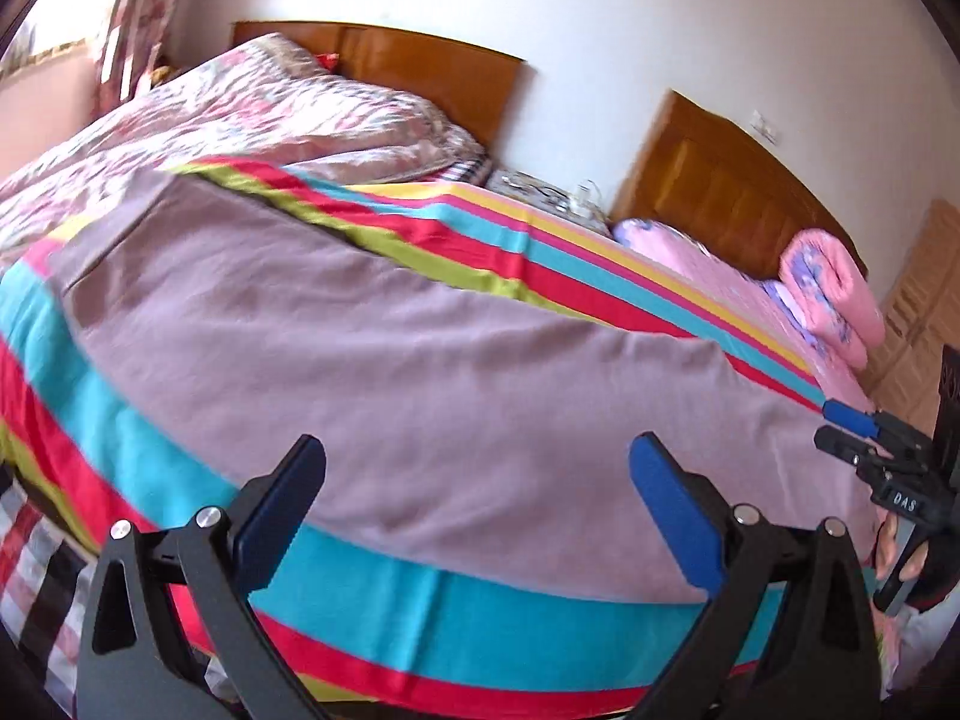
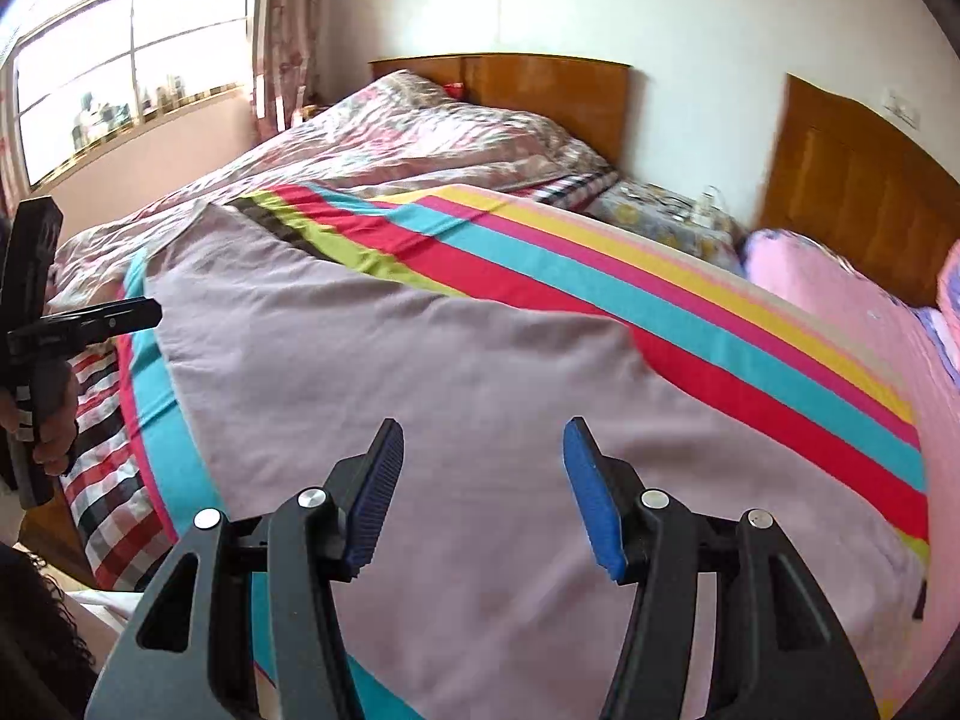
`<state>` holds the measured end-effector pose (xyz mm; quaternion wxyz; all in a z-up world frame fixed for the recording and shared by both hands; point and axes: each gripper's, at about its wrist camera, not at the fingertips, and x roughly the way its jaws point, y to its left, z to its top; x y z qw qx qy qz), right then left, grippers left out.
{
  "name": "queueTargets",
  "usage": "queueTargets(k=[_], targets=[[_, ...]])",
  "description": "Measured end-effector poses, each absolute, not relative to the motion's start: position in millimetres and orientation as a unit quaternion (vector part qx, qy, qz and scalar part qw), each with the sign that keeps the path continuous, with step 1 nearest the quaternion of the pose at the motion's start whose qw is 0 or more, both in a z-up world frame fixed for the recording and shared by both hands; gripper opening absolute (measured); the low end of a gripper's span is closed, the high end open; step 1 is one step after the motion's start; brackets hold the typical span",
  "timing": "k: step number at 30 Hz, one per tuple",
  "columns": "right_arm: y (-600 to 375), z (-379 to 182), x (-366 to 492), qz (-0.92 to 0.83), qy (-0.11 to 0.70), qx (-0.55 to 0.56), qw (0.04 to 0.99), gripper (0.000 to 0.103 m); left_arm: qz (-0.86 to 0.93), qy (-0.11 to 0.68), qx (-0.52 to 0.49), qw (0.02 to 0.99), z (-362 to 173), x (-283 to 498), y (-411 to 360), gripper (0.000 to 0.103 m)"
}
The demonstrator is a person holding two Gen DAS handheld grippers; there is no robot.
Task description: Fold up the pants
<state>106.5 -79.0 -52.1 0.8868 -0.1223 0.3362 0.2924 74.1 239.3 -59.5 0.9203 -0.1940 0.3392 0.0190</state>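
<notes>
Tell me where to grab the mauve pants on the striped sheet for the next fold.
Probably the near edge of the pants, coming in low from the bed's front side. They lie flat, so that free edge is the easiest place for each open hand-held gripper, left and right, to pinch.

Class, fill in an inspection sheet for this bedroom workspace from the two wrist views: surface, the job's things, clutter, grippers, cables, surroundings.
Surface: bed with a striped sheet in red, turquoise, yellow and green.
Job's things: mauve pants lie spread flat on the sheet, held by neither gripper.
Clutter: crumpled floral quilt at the far side; rolled pink blanket on the neighbouring bed; small items, too blurred to name, between the beds.
Grippers: left gripper open, nothing between its jaws; right gripper open, empty, above the pants.
Cables: nothing seen for certain.
Surroundings: two wooden headboards, white wall, window with a curtain.
</notes>
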Motion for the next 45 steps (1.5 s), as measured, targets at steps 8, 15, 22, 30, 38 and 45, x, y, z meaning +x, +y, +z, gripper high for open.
queueTargets(k=[8, 15, 22, 30, 38, 45], targets=[[225, -67, 64, 0.519, 0.255, -0.314, 0.753, 0.064, 0.227, 0.305, -0.369, 0.848, -83, -30, 438, 0.101], [337, -86, 63, 0.547, 0.224, -0.389, 0.706, 0.056, 0.250, 0.298, -0.391, 0.834, -91, -66, 478, 0.101], [360, -107, 66, 0.544, 0.214, -0.436, 0.684, 0.054, 0.223, 0.313, -0.400, 0.832, -111, -50, 474, 0.101], [362, -138, 47, 0.495, 0.130, -0.519, 0.684, 0.018, 0.178, 0.317, -0.411, 0.836, -110, -31, 472, 0.101], [343, -106, 66, 0.519, 0.146, -0.402, 0.740, 0.007, -0.013, 0.267, -0.535, 0.802, -107, 38, 493, 0.101], [337, -97, 67, 0.524, 0.142, -0.377, 0.750, 0.007, -0.025, 0.300, -0.569, 0.766, -127, 112, 509, 0.089]])
